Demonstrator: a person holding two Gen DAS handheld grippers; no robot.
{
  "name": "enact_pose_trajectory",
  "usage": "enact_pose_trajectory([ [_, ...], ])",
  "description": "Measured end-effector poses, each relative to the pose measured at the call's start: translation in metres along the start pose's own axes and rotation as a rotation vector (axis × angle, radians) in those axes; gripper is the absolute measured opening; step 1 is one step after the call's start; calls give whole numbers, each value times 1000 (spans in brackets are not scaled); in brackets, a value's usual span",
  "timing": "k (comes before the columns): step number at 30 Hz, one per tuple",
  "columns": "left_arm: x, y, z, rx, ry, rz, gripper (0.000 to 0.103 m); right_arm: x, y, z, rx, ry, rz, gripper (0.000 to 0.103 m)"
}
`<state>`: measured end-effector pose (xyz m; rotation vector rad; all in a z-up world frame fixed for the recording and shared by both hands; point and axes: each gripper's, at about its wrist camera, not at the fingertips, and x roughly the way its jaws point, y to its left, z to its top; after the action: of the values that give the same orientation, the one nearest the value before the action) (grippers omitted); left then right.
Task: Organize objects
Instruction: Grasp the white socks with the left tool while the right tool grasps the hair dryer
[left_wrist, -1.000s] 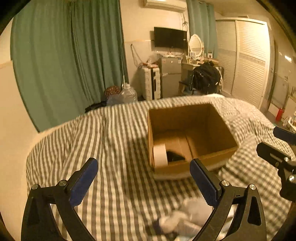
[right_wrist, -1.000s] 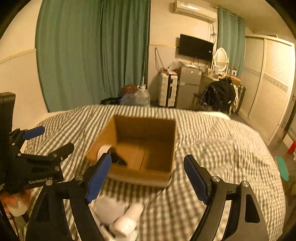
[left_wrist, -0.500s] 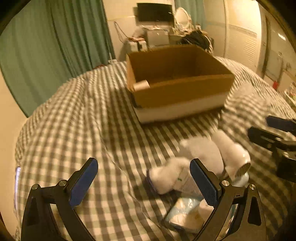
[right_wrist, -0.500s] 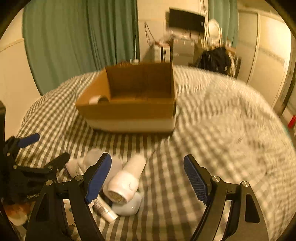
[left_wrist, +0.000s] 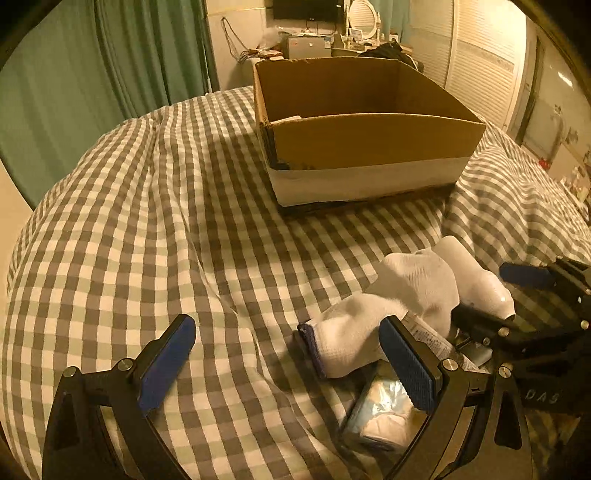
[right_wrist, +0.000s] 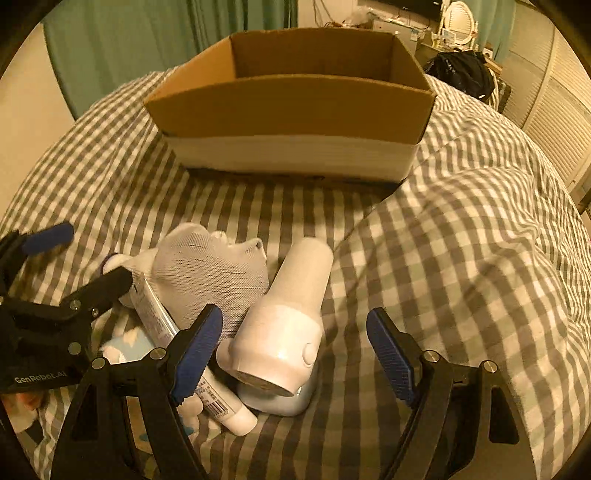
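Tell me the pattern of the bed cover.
Grey and white checks on the bed cover, clearest in the left wrist view.

Left gripper (left_wrist: 286, 363): jaws spread wide, blue pads facing each other, nothing between them, held low and pointing forward.
Right gripper (right_wrist: 295, 349): jaws spread wide, empty, held low, angled downward.
Relative position: left gripper sits just beside the right one, on its left.

Home bedroom: checked bed (left_wrist: 147, 221), green curtains (left_wrist: 110, 74), louvred wardrobe (left_wrist: 480, 74), wall TV (left_wrist: 306, 9), vanity mirror (left_wrist: 364, 24) at top.
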<state>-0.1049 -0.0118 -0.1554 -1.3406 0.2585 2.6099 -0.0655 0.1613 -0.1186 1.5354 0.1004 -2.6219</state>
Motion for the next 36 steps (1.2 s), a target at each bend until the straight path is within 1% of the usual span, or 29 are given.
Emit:
enact_pose_trajectory([
  [2,-1,-2,1,5,-2,2,102,2,3,-2,-17,17,25,66],
  [3,-1,-2,0,6,-3,3,102,2,6,-1,-23,24,39,63],
  [4,-1,-2,1,7,-2,5,102,2,8,-3,-26,27,53,58],
  [7,-2,-3,1,8,-1,7,102,0,9,-3,-27,17,66,58],
  [11,-6,-9,3,37,-14,-13,102,-19,5,-3,-26,-34,66,57],
  [15,-6,-21,6,67,-9,-51,102,-49,-6,2,-18,-133,-5,57],
  [18,0,-37,13,95,1,-84,102,-62,-15,8,6,-184,-55,57],
  [21,12,-53,21,122,27,-138,102,-66,-22,12,30,-204,-64,57],
  [24,29,-63,26,138,61,-160,102,-67,-28,12,43,-200,-47,57],
  [26,39,-65,29,116,85,-193,101,-65,-27,13,44,-196,-39,57],
  [28,47,-63,32,83,106,-232,91,-65,-29,14,46,-195,-35,57],
  [30,50,-59,34,46,123,-262,88,-64,-29,13,42,-194,-32,57],
  [33,47,-55,35,21,128,-280,77,-64,-27,12,38,-199,-31,57],
  [36,40,-55,36,21,118,-273,72,-64,-26,12,35,-199,-33,57],
])
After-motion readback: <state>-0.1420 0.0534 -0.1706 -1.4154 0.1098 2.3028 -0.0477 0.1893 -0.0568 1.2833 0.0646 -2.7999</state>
